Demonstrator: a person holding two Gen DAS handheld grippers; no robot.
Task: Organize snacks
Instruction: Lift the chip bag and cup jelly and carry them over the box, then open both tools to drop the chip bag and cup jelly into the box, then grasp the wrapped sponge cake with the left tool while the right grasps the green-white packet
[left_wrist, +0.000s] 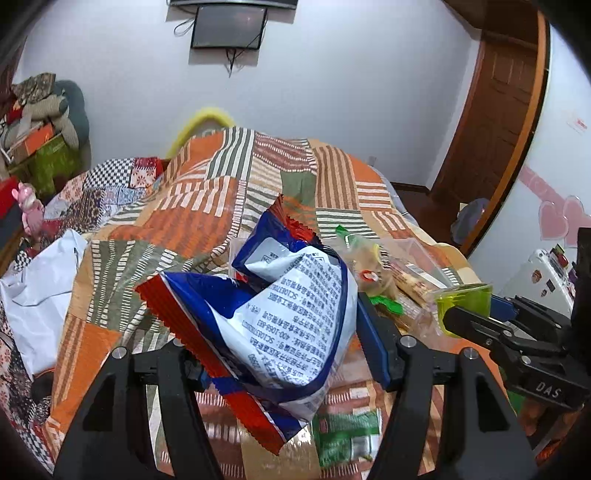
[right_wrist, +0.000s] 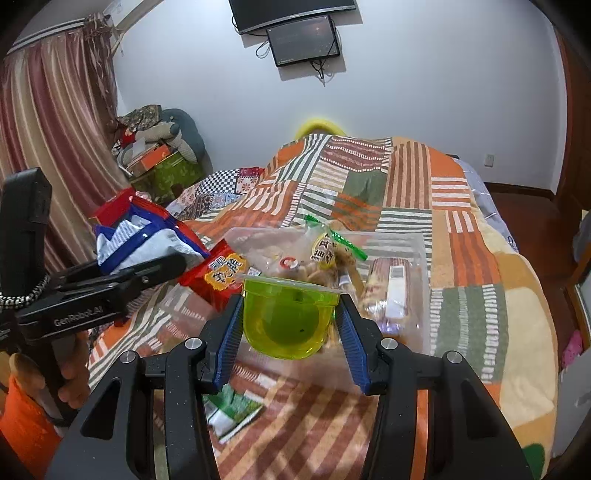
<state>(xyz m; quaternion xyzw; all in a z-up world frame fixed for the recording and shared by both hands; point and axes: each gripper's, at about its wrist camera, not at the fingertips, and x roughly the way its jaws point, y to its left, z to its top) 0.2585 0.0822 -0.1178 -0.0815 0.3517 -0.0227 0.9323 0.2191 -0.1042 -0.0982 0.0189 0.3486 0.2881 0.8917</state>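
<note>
My left gripper (left_wrist: 291, 332) is shut on a large blue, white and red snack bag (left_wrist: 280, 310) and holds it above the bed; the bag also shows in the right wrist view (right_wrist: 147, 236). My right gripper (right_wrist: 290, 314) is shut on a green jelly cup (right_wrist: 288, 317), held over the near edge of a clear plastic box (right_wrist: 406, 240). The box holds a bag of biscuits (right_wrist: 328, 266) and a wrapped snack bar (right_wrist: 391, 291). A red snack packet (right_wrist: 218, 277) lies left of the box. A green sachet (right_wrist: 232, 410) lies on the blanket below.
An orange, green and white patchwork blanket (right_wrist: 461, 229) covers the bed. A white plastic bag (left_wrist: 40, 288) lies at the left. Boxes and clothes (right_wrist: 159, 155) are piled by the curtain. A wooden door (left_wrist: 502, 110) is at the right.
</note>
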